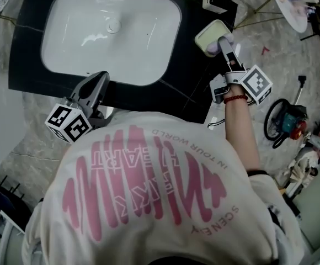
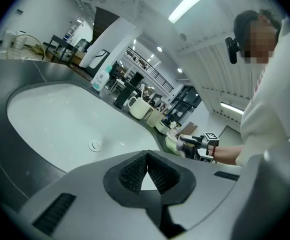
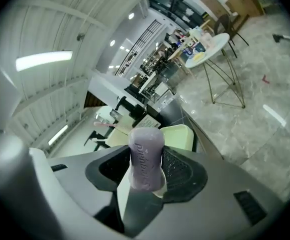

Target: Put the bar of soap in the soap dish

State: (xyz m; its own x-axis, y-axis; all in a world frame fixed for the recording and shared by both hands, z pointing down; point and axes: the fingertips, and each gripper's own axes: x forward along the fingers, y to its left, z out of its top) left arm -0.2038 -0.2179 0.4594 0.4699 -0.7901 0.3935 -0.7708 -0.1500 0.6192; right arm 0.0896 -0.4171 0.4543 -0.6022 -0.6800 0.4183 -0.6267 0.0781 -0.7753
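The right claw (image 3: 146, 170) grips the bar of soap (image 3: 146, 156), a lilac bar with stamped lettering, standing on end between the two ribbed pads (image 3: 181, 170), which press on its sides. Just beyond it lies the pale green soap dish (image 3: 181, 135), at the right end of the dark counter (image 1: 27, 65) beside the white sink (image 1: 149, 65). From the head view the claw's tip hangs over the dish (whether the soap touches it I cannot tell). The left claw (image 2: 146, 165) is closed, its pads meeting at the tip with nothing between them, and it sits at the near edge of the sink, well apart from the dish.
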